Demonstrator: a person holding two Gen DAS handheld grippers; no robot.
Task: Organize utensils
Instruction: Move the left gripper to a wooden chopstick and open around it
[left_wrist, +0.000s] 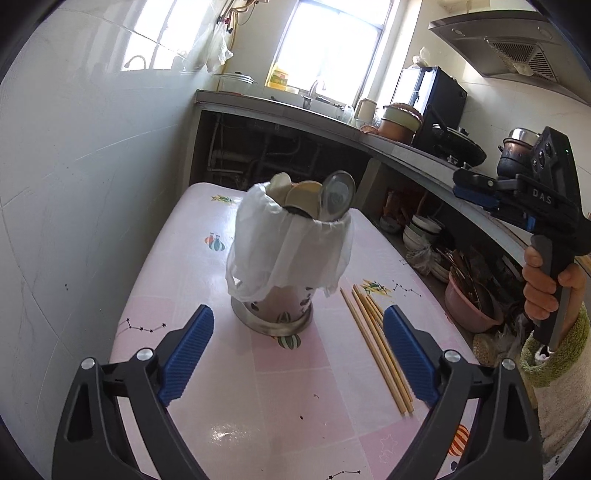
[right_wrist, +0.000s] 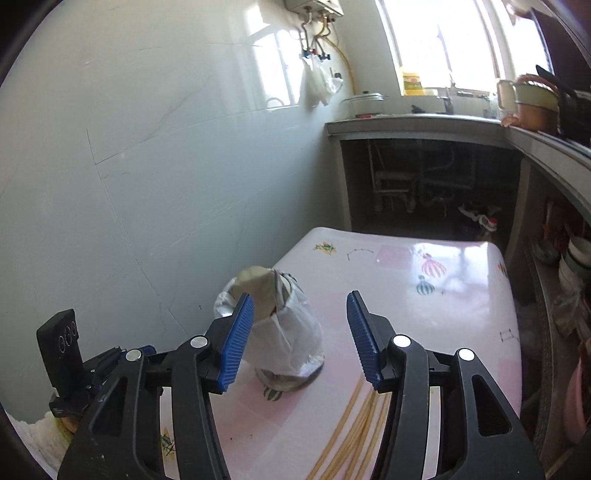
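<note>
1. Two grippers, both empty; the left gripper (left_wrist: 298, 350) has its jaws spread wide low over the table (left_wrist: 295, 398); the right gripper (right_wrist: 300, 339) is likewise spread, holding nothing, and hangs higher.
2. Several chopsticks (left_wrist: 376, 347) lie loose on the pink cloth; in the left wrist view they touch or pass just under the right-hand blue pad (left_wrist: 408, 354), long axis running away from the camera and slanting slightly left; in the right wrist view they (right_wrist: 354, 424) lie below and between the jaws.
3. Judgement: the left gripper is the nearer; a small shift rightward would centre the bundle, jaws closing across its length.
4. Beyond, the utensil holder (left_wrist: 275, 314), a steel cup draped in white plastic, stands upright, just left of the chopsticks' far tips; spoons (left_wrist: 321, 199) rise from it.
</note>
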